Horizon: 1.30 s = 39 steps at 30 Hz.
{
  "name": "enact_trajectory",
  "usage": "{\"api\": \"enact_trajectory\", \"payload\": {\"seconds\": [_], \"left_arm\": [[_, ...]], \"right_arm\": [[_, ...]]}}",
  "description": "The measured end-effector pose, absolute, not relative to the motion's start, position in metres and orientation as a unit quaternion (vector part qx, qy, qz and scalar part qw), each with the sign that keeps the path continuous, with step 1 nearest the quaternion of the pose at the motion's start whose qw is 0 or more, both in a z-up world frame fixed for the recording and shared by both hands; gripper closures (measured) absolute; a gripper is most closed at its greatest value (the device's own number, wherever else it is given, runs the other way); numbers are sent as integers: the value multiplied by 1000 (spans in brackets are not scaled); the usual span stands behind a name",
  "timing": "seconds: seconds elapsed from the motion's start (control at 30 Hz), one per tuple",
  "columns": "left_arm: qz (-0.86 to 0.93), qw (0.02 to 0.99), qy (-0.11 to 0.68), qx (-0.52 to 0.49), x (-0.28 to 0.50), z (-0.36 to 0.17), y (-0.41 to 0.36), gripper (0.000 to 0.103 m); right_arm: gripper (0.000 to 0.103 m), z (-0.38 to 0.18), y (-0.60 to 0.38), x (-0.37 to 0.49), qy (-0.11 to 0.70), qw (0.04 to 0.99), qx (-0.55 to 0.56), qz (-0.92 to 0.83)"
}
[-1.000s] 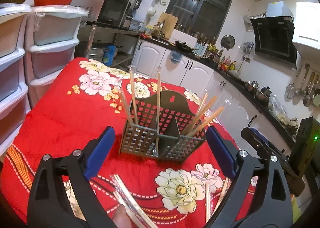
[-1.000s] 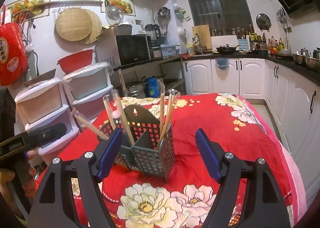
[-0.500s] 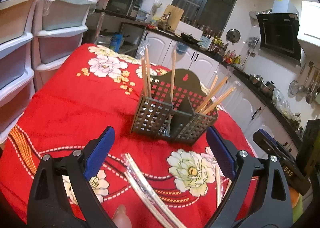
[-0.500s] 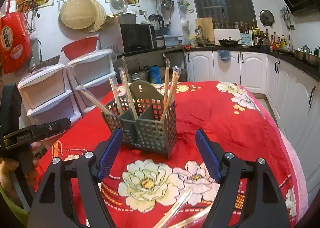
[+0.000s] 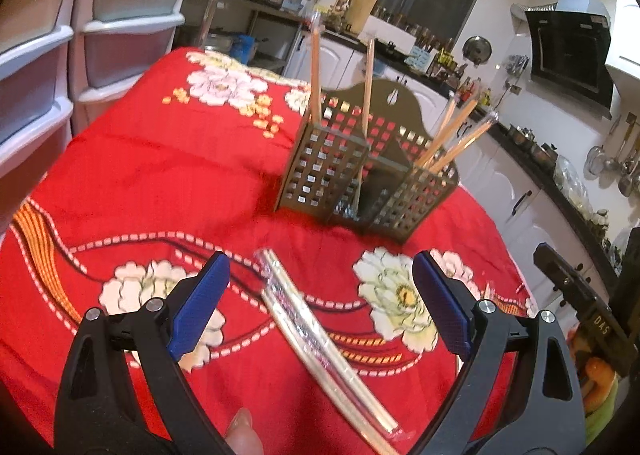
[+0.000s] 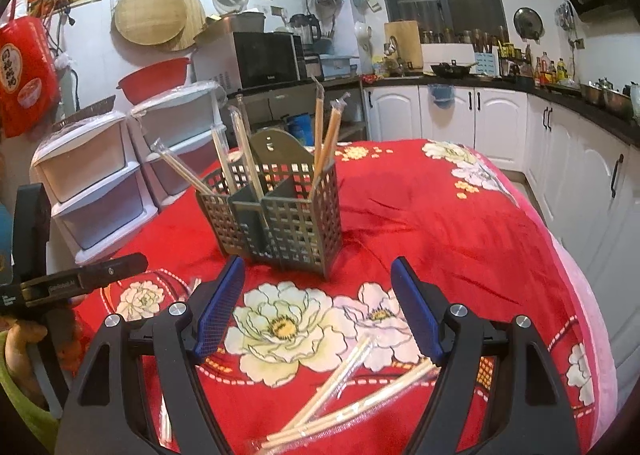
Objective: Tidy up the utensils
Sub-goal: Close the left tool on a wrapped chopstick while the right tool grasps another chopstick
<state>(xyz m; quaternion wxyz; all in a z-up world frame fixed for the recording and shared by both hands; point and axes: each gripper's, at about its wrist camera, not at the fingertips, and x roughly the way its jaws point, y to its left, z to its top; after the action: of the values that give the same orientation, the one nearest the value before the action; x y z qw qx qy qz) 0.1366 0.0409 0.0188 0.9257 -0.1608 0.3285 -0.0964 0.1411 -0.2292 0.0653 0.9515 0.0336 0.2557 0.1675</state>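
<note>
A dark perforated utensil caddy [image 5: 360,179] [image 6: 280,215] stands mid-table on the red flowered cloth, with several wrapped chopstick pairs upright in its compartments. In the left wrist view, wrapped chopsticks [image 5: 320,335] lie flat on the cloth between and below the blue pads of my left gripper [image 5: 320,303], which is open and holds nothing. In the right wrist view, more wrapped chopsticks [image 6: 348,395] lie crossed on the cloth under my right gripper [image 6: 320,311], also open and empty. Each gripper sits short of the caddy.
White plastic drawer units [image 5: 60,55] [image 6: 100,183] stand beside the table's far-left side. Kitchen cabinets and a counter [image 6: 520,123] run behind and to the right. The other gripper's black body [image 6: 60,279] shows at the left edge of the right wrist view.
Both grippers have dropped lower and tilted down toward the cloth; the caddy now sits higher in each view and the loose chopsticks have come up between the fingers. Jaws unchanged.
</note>
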Motion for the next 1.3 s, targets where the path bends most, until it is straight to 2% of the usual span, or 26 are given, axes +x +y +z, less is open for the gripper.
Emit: {"api": "enact_trajectory", "payload": {"seconds": [0.1, 0.17, 0.23, 0.53, 0.83, 0.97, 1.13, 1.3], "left_arm": [[-98, 922, 340, -156, 134, 9, 40, 28], [-102, 916, 352, -163, 133, 0, 41, 38], [-103, 911, 363, -165, 132, -6, 41, 52], [-105, 885, 407, -199, 129, -38, 49, 77], [-97, 875, 420, -218, 138, -48, 56, 80], [-87, 875, 426, -214, 148, -51, 58, 89], [-83, 872, 428, -224, 160, -54, 62, 92], [-80, 873, 427, -220, 169, -54, 60, 93]], "right_arm": [[30, 59, -231, 138, 266, 949, 32, 166], [30, 56, -232, 136, 271, 948, 31, 165], [30, 51, -233, 133, 277, 947, 26, 163], [30, 24, -245, 129, 313, 937, 25, 150], [30, 4, -267, 135, 347, 929, 43, 125], [31, -5, -275, 143, 370, 920, 59, 113], [40, -17, -290, 157, 402, 904, 104, 106], [43, -29, -309, 175, 433, 879, 167, 106]]}}
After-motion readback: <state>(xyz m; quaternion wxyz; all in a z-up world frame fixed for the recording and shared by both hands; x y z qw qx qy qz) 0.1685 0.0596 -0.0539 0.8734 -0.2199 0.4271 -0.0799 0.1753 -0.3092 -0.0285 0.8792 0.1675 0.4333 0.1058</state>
